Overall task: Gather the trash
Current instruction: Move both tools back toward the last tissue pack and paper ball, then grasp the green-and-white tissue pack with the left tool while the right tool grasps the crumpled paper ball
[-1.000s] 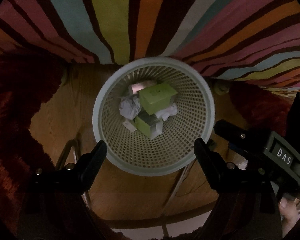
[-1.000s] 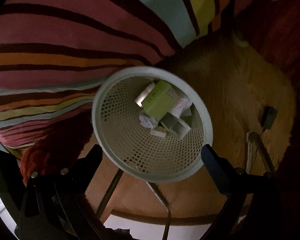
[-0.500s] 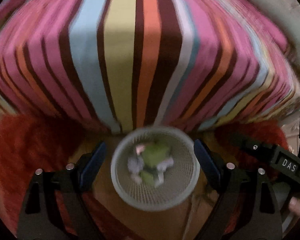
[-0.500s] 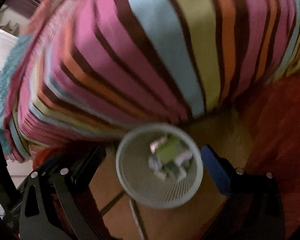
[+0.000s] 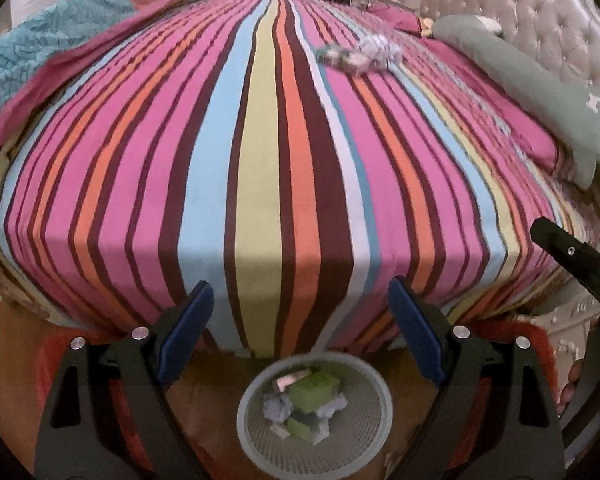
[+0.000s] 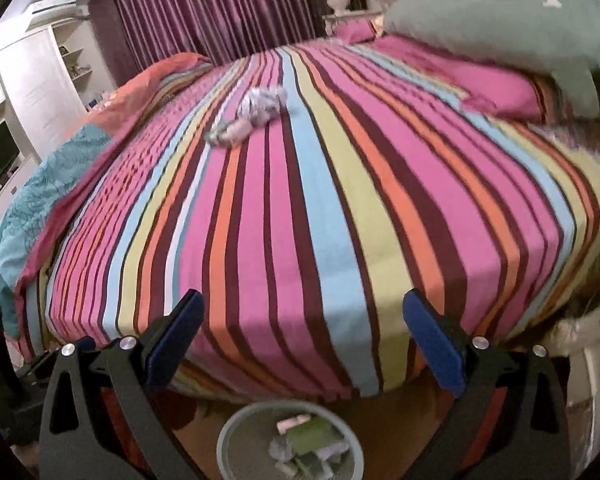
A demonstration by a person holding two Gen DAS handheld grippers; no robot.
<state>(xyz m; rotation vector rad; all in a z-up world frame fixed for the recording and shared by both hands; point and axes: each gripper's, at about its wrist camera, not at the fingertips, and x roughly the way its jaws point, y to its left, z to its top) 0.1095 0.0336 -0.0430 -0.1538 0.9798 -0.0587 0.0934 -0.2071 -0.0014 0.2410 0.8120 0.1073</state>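
Note:
A pale mesh waste basket (image 5: 248,428) (image 6: 228,432) stands on the wooden floor at the foot of the bed, holding green boxes (image 5: 314,386) and crumpled paper (image 5: 276,406). On the striped bedspread, far up the bed, lie crumpled wrappers and paper (image 5: 360,54) (image 6: 256,110). My left gripper (image 5: 300,320) is open and empty, high above the basket. My right gripper (image 6: 304,338) is also open with nothing between its blue pads. The right gripper's body (image 5: 572,256) shows at the right edge of the left wrist view.
The bed (image 5: 260,160) fills most of both views. A green pillow (image 5: 540,92) and tufted headboard (image 5: 540,4) are at the right, a teal and pink quilt (image 6: 32,208) at the left. Red rug (image 5: 52,360) flanks the basket. White shelves (image 6: 40,80) stand at far left.
Both grippers have risen from just above the basket and tilted up, so the basket shrank to the bottom edge and the bed top with its trash came into view.

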